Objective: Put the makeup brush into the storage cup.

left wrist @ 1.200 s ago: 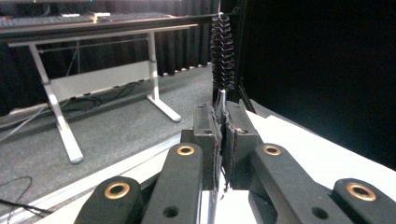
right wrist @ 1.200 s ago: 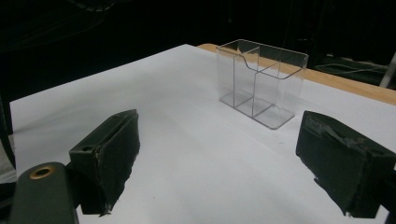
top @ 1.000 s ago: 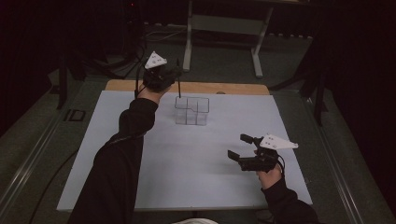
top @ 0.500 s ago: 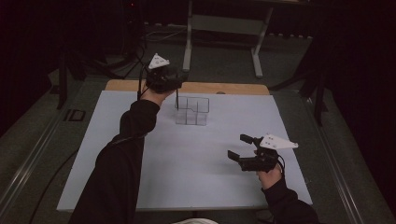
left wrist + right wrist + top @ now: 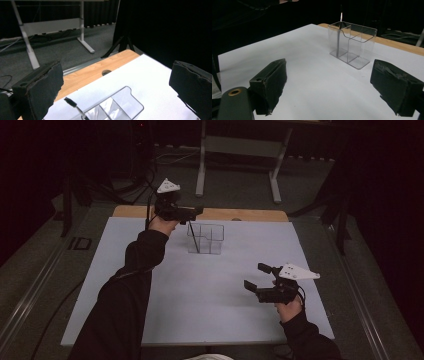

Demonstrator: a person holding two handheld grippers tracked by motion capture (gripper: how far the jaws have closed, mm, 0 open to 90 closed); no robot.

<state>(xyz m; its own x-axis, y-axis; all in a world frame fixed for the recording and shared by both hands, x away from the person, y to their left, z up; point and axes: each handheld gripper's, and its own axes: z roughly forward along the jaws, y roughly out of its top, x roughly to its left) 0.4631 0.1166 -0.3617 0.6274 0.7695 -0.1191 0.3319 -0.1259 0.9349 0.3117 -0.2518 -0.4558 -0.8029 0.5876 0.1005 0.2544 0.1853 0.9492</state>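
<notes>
Looking down from the high view, the left gripper (image 5: 192, 211) hangs over the far side of the white table (image 5: 150, 295), with its jaws apart and nothing between them. The clear box (image 5: 205, 239) stands just below it and a bit toward the person. A thin black wand (image 5: 193, 239) leans inside the box, right under this gripper. The right gripper (image 5: 256, 279) sits low and near the person, jaws wide apart, with the box well ahead of it. A sign beside the table reads "ID".

Next comes the left gripper view. Two rough black foam jaws stand wide apart. The clear box (image 5: 120, 106) lies low between them, with thin walls making small rooms. The wand (image 5: 72, 103) has a bristly tip.

Last comes the right gripper view. Its jaws stand wide apart too. The clear box (image 5: 354, 43) stands ahead between them, shiny and see-through, with the wand (image 5: 340, 16) poking out the top.
</notes>
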